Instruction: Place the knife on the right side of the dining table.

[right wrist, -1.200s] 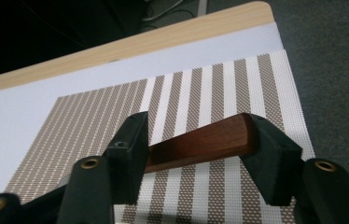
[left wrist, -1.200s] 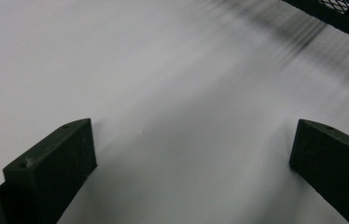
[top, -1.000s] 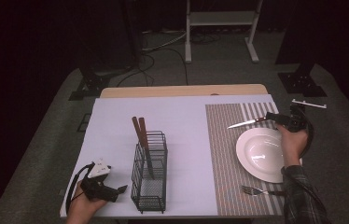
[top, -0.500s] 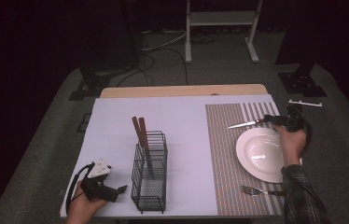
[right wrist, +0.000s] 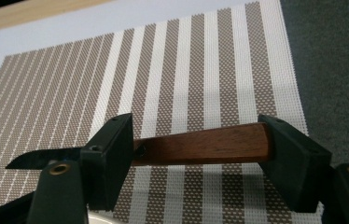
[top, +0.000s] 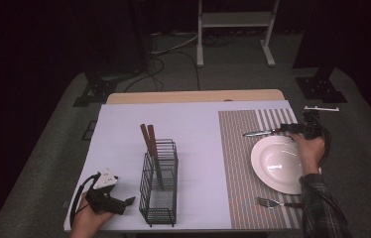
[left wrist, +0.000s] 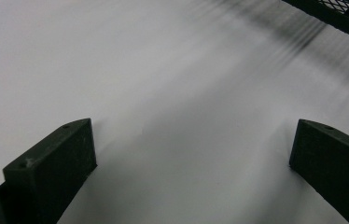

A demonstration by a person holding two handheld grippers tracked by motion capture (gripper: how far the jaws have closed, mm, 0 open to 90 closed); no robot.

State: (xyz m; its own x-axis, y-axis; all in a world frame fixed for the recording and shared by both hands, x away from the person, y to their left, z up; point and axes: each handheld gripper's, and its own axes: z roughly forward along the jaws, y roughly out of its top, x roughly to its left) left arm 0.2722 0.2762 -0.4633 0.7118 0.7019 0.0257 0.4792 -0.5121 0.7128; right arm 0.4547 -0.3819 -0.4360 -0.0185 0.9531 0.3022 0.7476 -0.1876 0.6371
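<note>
A knife (top: 259, 133) with a wooden handle (right wrist: 210, 142) lies across the striped placemat (top: 235, 148), just beyond the white plate (top: 259, 166). My right gripper (top: 286, 128) is at its handle. In the right gripper view the handle runs crosswise between the right gripper's (right wrist: 196, 156) jaws, which have just been opening and stand apart without pressing on it. My left gripper (top: 128, 201) rests open on the white table cover at the front left, beside the black wire caddy (top: 159, 198). Nothing sits between the left gripper's (left wrist: 191, 154) jaws.
Two wooden-handled utensils (top: 149, 139) stand in the caddy. A fork (top: 273, 202) lies on the placemat in front of the plate. The table's right edge (top: 292, 106) runs close to my right hand. Dark floor and stands surround the table.
</note>
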